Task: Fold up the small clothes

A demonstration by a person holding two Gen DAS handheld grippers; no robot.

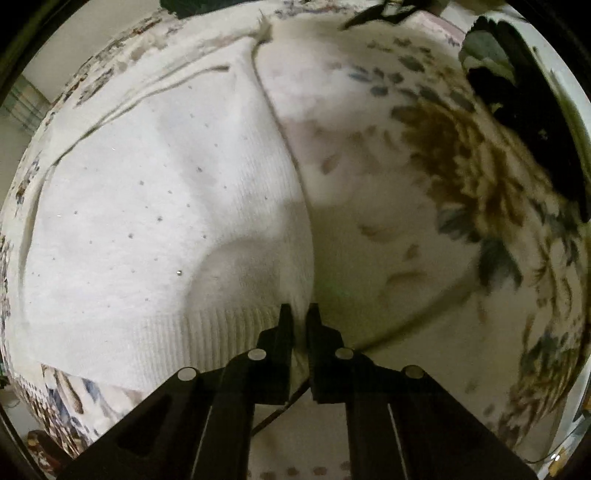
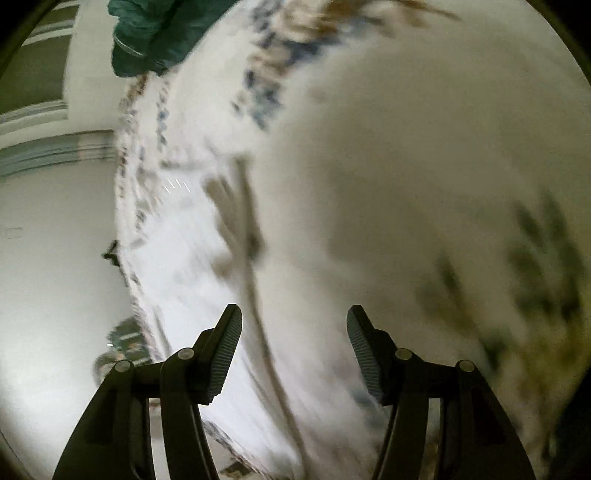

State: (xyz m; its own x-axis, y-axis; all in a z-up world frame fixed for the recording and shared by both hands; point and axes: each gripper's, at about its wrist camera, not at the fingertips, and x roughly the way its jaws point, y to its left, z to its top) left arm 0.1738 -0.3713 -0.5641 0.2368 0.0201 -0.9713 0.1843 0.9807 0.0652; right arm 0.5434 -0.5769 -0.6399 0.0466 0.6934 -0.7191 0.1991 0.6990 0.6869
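While the white knit sweater lies spread flat on the floral bedspread, the left gripper pinches its ribbed hem corner, jaws nearly closed with a thin fold of fabric between them. From there the sweater fans out up and to the left, its side edge running away from the jaw tips. Its body is fine knit dotted with tiny shiny studs; the hem is coarser ribbing. The right gripper hangs wide open, holding nothing, its ridged black pads above blurred pale fabric. A dark green garment sits at the bedspread's far edge.
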